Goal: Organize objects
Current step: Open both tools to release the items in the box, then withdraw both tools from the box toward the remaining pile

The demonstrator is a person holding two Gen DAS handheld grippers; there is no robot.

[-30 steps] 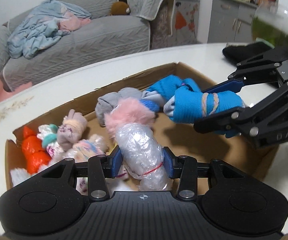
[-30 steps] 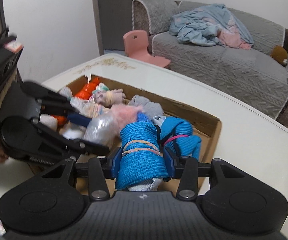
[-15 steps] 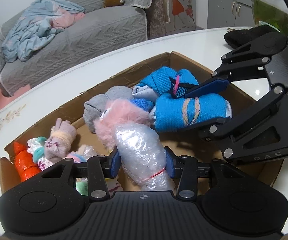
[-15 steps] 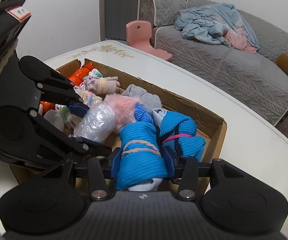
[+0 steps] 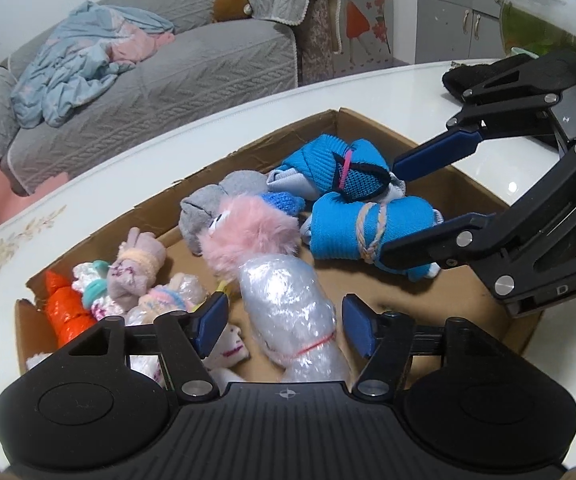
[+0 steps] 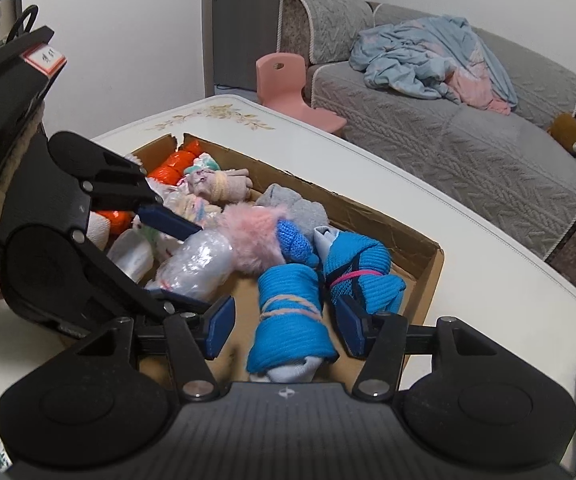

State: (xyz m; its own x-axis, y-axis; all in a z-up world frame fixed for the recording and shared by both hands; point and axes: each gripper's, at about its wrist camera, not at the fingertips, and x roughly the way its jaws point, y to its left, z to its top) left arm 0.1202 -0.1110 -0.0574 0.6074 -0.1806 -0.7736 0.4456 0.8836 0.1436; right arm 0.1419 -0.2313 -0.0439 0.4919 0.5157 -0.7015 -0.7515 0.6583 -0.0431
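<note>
A shallow cardboard box (image 5: 371,124) (image 6: 431,256) on the white table holds several rolled sock bundles. My left gripper (image 5: 284,320) is open, its pads apart on either side of a clear plastic-wrapped bundle (image 5: 288,308) (image 6: 196,260) with a pink fluffy end (image 5: 248,240), which lies on the box floor. My right gripper (image 6: 284,324) is open around a blue rolled bundle tied with pale cord (image 6: 288,320) (image 5: 367,232), also lying in the box. A second blue bundle with a pink tie (image 5: 335,168) (image 6: 359,276) lies beside it.
Grey (image 5: 216,204), orange (image 5: 64,312) and pastel (image 5: 136,268) bundles fill the box's left end. A black cloth (image 5: 463,80) and a glass bowl (image 5: 535,16) stand on the table behind the right gripper. A grey sofa (image 6: 447,132) and pink chair (image 6: 288,84) lie beyond.
Both grippers lowered their bundles into the box and opened. The plastic-wrapped bundle and the cord-tied blue bundle now lie loose between the spread pads.
</note>
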